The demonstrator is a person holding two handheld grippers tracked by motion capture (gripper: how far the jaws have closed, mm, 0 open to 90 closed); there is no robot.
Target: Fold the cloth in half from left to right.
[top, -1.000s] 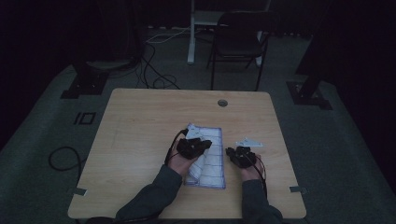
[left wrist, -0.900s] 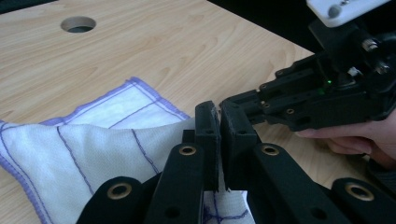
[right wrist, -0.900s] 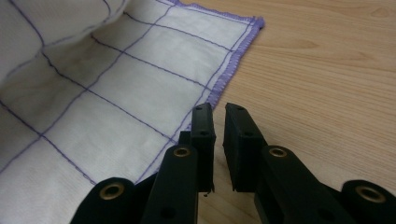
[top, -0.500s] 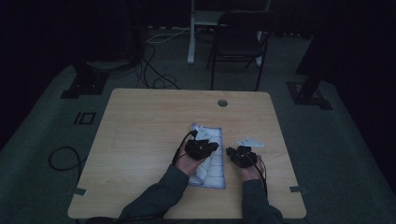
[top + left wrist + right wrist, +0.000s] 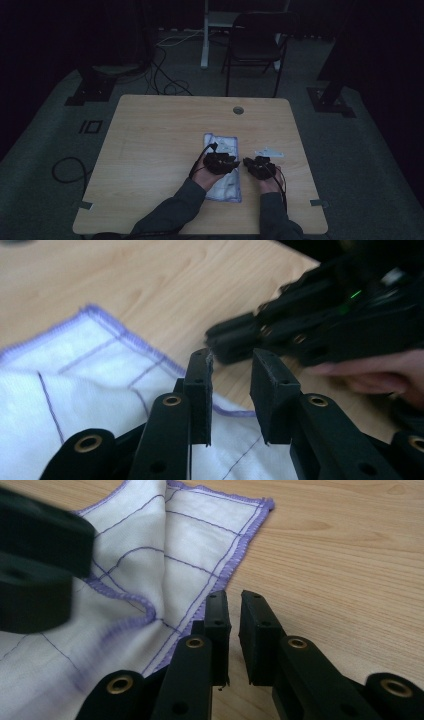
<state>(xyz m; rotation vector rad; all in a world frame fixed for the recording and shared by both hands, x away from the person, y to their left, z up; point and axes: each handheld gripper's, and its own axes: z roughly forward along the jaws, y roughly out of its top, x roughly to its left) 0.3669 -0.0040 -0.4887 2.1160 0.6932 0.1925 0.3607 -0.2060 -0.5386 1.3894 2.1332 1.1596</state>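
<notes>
White cloth point(image 5: 224, 167) with purple grid lines and a stitched purple hem, lying on the near middle of the desk point(image 5: 165, 135), mostly flat but rucked into a soft ridge where the hem curls over itself. Judged thin, light and limp: likely to drape and bunch rather than slide as a sheet, and not fragile. Best taken at the hemmed edge or a corner, where the stitching gives something firmer to pinch. Left claw point(image 5: 231, 390) poised low over the right-hand hem, jaws parted, nothing between them. Right claw point(image 5: 235, 625) just beside that same edge over bare wood, jaws nearly together with a narrow empty gap, gripping nothing.
</notes>
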